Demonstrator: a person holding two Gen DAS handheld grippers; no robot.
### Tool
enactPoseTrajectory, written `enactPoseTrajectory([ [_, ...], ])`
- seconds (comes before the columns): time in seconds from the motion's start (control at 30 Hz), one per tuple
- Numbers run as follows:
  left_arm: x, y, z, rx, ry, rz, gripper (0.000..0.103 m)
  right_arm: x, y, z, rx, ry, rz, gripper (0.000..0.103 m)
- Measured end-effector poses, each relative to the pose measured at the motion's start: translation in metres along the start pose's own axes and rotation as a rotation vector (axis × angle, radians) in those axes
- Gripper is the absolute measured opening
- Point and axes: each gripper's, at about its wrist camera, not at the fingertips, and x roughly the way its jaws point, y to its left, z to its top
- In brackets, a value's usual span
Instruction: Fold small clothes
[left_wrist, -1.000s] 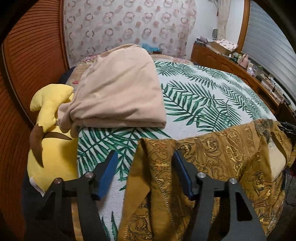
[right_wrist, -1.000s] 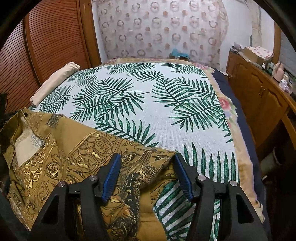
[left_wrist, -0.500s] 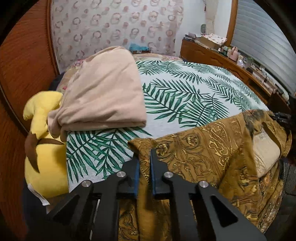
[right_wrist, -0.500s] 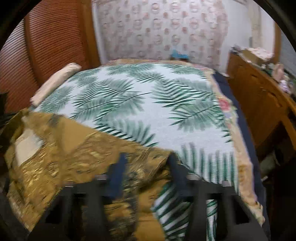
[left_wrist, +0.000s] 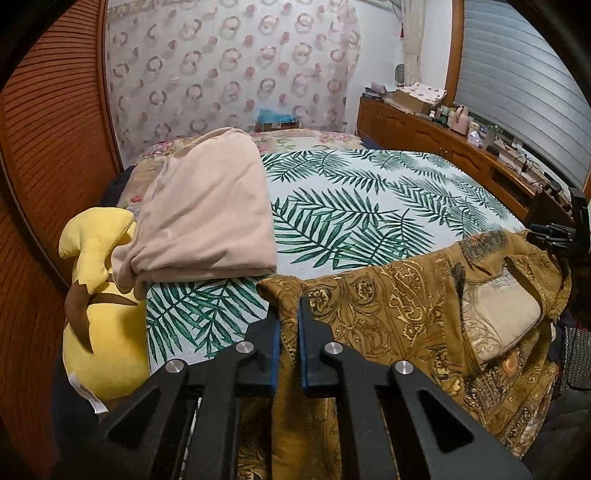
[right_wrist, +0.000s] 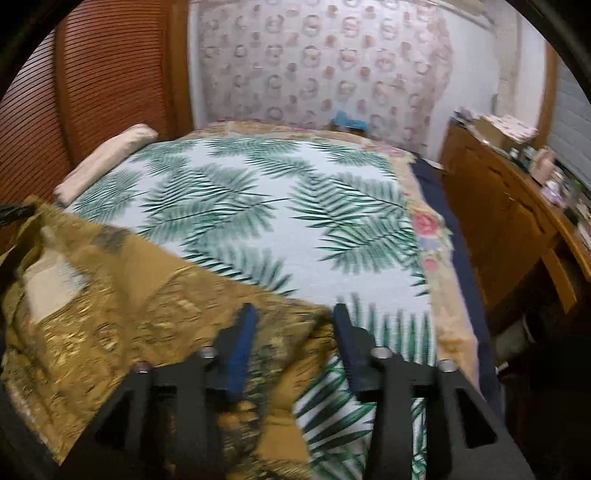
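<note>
Blue-padded fingers (left_wrist: 301, 343) of the left gripper (left_wrist: 289, 332) are pressed together on a corner of the brown paisley garment (left_wrist: 399, 314), the cloth pinched flat between the pads and poking up just past their tips. Those jaws have just been closing, and the fabric is now clamped between them. From that pinch the garment runs off to the right in the left wrist view, along the near edge of the bed, its pale inner lining (left_wrist: 498, 314) showing at the far end where the right gripper's dark frame sits.

On the other side, the right gripper (right_wrist: 293, 332) stands with its fingers (right_wrist: 242, 343) apart; its jaws have just been opening again. A bunched corner of the same garment (right_wrist: 110, 302) lies between them, but the pads do not appear to press on it, though the blur makes the contact hard to read.

So the garment's long axis lies side to side between the two hands, across the near part of the palm-leaf bedspread (right_wrist: 295, 206), with open spread beyond it. By my reading, the left hand has its corner and the right does not, so the right needs to close on its corner before both can carry the near edge away over the spread.

To the left, a folded beige cloth (left_wrist: 207, 218) and a yellow plush toy (left_wrist: 99, 302) lie beside the left corner, apart from it.
</note>
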Motion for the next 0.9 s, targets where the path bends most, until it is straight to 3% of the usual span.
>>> enactPoseTrajectory([
  [0.07, 0.003, 0.000, -0.002, -0.003, 0.005, 0.005, 0.008, 0.009, -0.006, -0.001, 0.038, 0.017, 0.016, 0.060],
  [0.2, 0.008, 0.003, -0.003, -0.024, 0.015, 0.009, 0.008, 0.022, -0.013, -0.005, 0.102, 0.046, 0.085, 0.060],
  [0.33, 0.013, 0.003, -0.005, -0.027, 0.022, 0.014, 0.009, 0.020, -0.009, -0.007, 0.087, 0.037, 0.119, 0.060],
  [0.4, 0.011, 0.001, -0.007, -0.027, 0.018, 0.006, 0.008, 0.021, -0.011, -0.007, 0.064, 0.037, 0.128, 0.051],
  [0.43, 0.009, -0.001, -0.007, -0.024, 0.015, 0.013, 0.008, 0.021, -0.012, -0.007, 0.058, 0.040, 0.153, 0.031],
  [0.47, 0.003, -0.005, -0.006, -0.027, 0.000, 0.019, 0.008, 0.020, -0.012, -0.007, 0.053, 0.049, 0.180, 0.023],
  [0.57, -0.026, -0.014, -0.002, -0.039, -0.070, -0.018, 0.008, 0.005, -0.007, -0.010, 0.001, 0.048, 0.162, 0.012],
  [0.67, -0.069, -0.030, 0.004, -0.016, -0.159, -0.049, 0.008, -0.026, -0.005, -0.008, -0.013, -0.020, 0.161, 0.010],
  [0.9, -0.162, -0.048, 0.024, 0.032, -0.343, -0.084, 0.008, -0.150, -0.009, 0.003, -0.013, -0.268, 0.121, 0.008],
])
